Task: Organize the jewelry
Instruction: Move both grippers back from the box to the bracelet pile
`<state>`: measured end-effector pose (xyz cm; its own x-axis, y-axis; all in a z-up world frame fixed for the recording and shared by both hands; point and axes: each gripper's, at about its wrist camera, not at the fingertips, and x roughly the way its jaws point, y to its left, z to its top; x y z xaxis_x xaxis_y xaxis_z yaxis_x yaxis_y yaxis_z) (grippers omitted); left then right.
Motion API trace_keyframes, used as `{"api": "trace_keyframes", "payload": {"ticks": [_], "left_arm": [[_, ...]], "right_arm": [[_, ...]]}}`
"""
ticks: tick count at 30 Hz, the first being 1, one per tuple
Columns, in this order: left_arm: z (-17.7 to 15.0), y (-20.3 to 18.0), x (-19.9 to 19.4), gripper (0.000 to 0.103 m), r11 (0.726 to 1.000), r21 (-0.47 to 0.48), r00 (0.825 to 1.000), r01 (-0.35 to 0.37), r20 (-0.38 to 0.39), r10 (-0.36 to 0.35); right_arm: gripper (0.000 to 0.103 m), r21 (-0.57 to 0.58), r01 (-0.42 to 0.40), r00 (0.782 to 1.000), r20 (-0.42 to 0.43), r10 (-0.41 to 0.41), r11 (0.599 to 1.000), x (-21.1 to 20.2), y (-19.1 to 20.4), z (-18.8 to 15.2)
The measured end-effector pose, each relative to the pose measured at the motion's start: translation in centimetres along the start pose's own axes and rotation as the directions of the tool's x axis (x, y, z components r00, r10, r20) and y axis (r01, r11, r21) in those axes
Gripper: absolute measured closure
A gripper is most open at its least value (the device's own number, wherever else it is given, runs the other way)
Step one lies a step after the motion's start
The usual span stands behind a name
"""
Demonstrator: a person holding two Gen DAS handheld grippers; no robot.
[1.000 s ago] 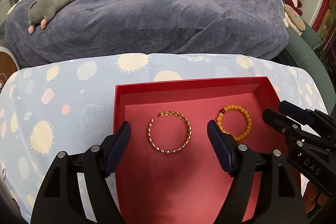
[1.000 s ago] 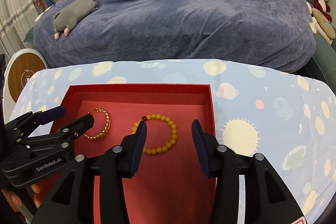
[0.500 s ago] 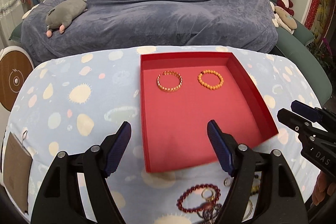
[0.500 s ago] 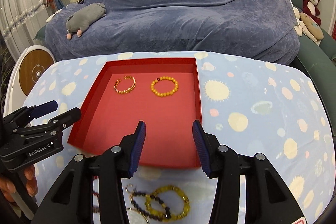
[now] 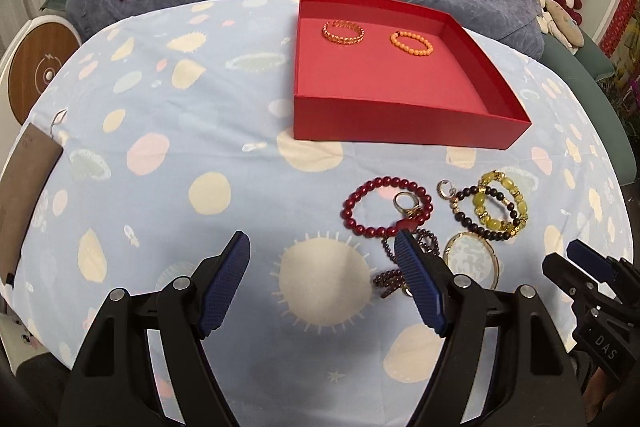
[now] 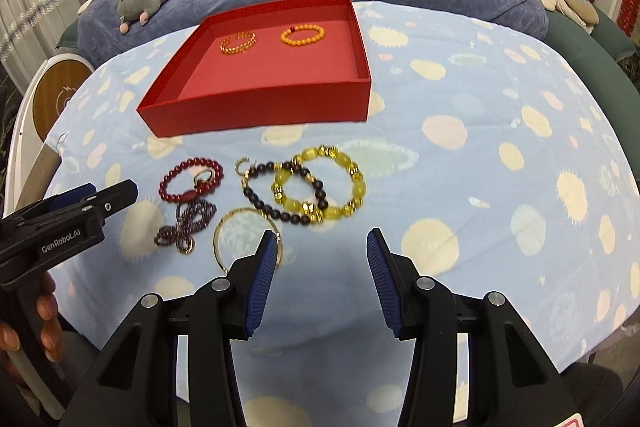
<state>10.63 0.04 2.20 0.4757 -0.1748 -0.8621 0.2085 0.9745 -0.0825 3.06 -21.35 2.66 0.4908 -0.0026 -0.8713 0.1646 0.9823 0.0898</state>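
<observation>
A shallow red cardboard tray [image 5: 404,131] sits on the planet-print cloth tabletop [image 5: 200,131], holding a gold chain bangle [image 5: 343,32] and an orange bead bracelet [image 5: 412,43]. Nearer lie glossy maroon beads [image 6: 191,179], chunky yellow stone beads [image 6: 320,189] and a thin gold hoop [image 6: 246,241]. Left tool [image 5: 322,281] and right tool [image 6: 322,277] gape apart, holding nothing.

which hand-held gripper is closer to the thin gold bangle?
Right. The right hand-held gripper has its left fingertip overlapping the thin gold bangle in view. The left hand-held gripper sits beyond the purple bead strand, further off.
</observation>
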Motion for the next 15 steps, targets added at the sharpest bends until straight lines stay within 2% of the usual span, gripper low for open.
{"api": "trace_keyframes", "payload": {"ticks": [6, 10, 15], "left_arm": [[0.3, -0.1, 1.4, 0.036, 1.000, 0.009, 1.000, -0.014, -0.011, 0.014], [1.2, -0.3, 3.1, 0.041, 1.000, 0.006, 0.999, -0.013, -0.031, 0.013], [1.3, -1.2, 4.8, 0.048, 0.999, 0.047, 0.998, -0.017, -0.061, 0.020]], "right_arm": [[0.057, 0.014, 0.009, 1.000, -0.007, -0.009, 1.000, 0.4, -0.6, -0.3], [0.057, 0.024, 0.017, 1.000, 0.000, -0.017, 1.000, 1.0, -1.0, 0.7], [0.057, 0.042, 0.037, 0.999, 0.004, -0.037, 0.998, 2.3, -2.0, 2.5]]}}
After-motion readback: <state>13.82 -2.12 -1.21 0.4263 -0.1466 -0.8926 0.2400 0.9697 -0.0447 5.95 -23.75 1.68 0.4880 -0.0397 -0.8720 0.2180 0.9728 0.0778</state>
